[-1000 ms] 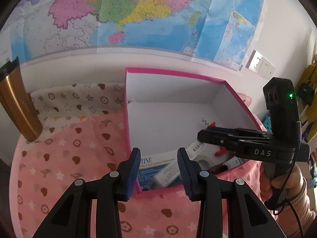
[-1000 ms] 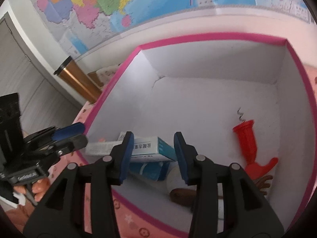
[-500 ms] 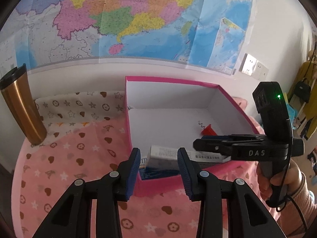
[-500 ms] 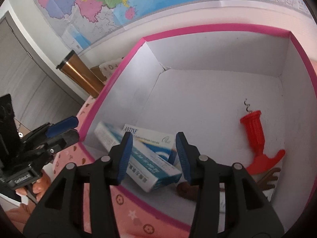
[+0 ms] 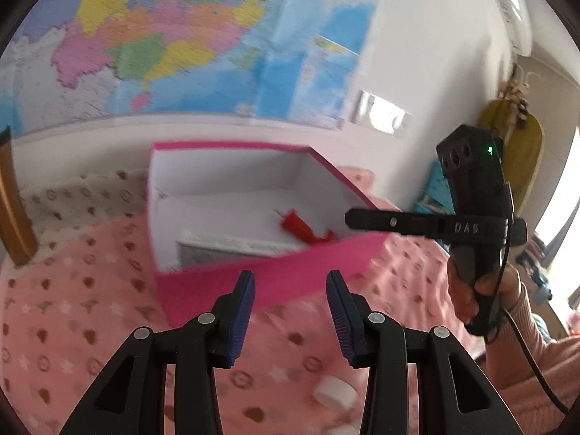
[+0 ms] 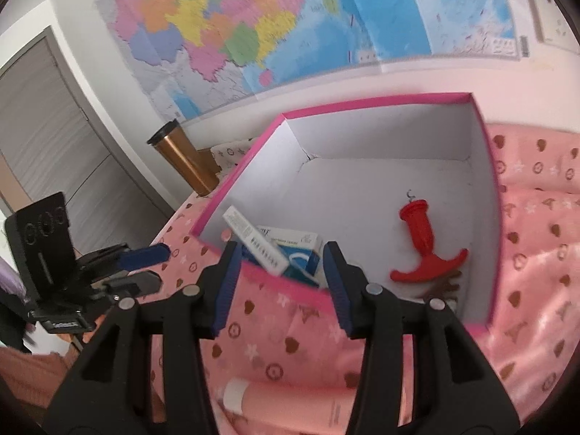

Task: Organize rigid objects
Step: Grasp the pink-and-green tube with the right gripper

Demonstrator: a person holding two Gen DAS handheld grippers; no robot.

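Note:
A pink box with white inside stands on the pink patterned cloth. It also shows in the right wrist view. Inside lie a red corkscrew, also in the left wrist view, and white-and-blue cartons. My left gripper is open and empty, in front of the box's near wall. My right gripper is open and empty, over the box's near corner. A pink tube with a white cap lies on the cloth below my right gripper. A white cap shows near my left fingers.
A copper tumbler stands by the wall left of the box. A map covers the wall behind. A brown object lies in the box near the corkscrew. The right gripper's body hangs at the box's right side.
Both grippers have pulled back and up from the box. The cartons stay in the box. The pink tube on the cloth has come into view.

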